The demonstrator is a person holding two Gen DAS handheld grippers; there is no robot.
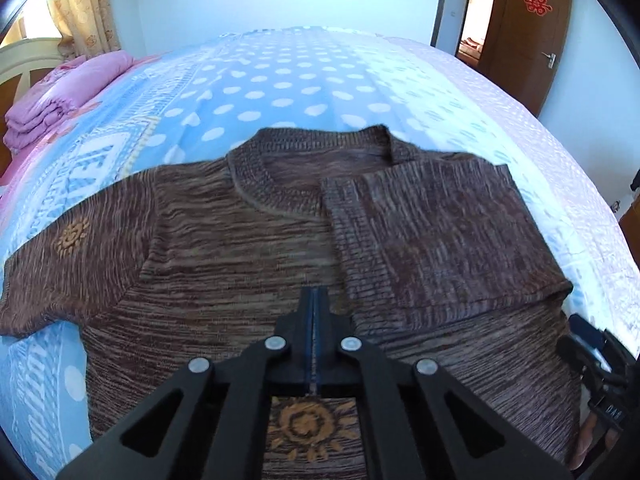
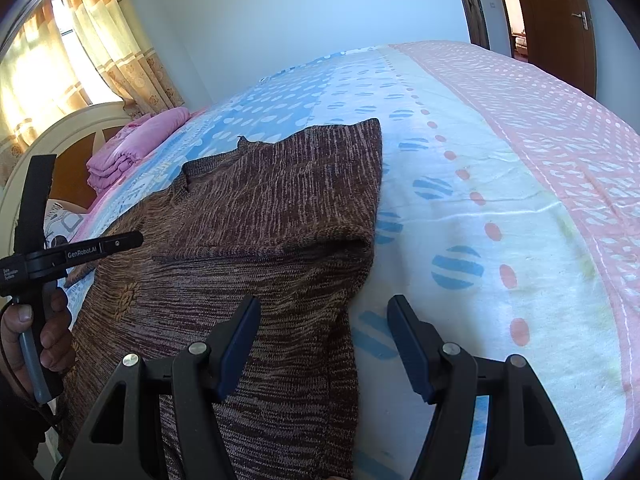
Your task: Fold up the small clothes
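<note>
Angled downward, the left gripper [image 1: 316,300] hovers with jaws pressed together on nothing above the brown marled knit sweater [image 1: 248,248] — right sleeve folded in — on the blue dotted bedsheet [image 1: 280,80]; the right gripper [image 2: 324,344] gapes empty over the sweater's right edge.

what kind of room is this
Most likely a home bedroom: a bed with a patterned sheet fills the view, a folded pink quilt lies by the headboard, and a wooden door stands open.

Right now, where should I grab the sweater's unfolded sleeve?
Grip the unfolded sleeve at its cuff edge, coming from the outer side. It lies flat and spread on the bed sheet, so the loose cuff lifts easily across the sweater, probably.
</note>
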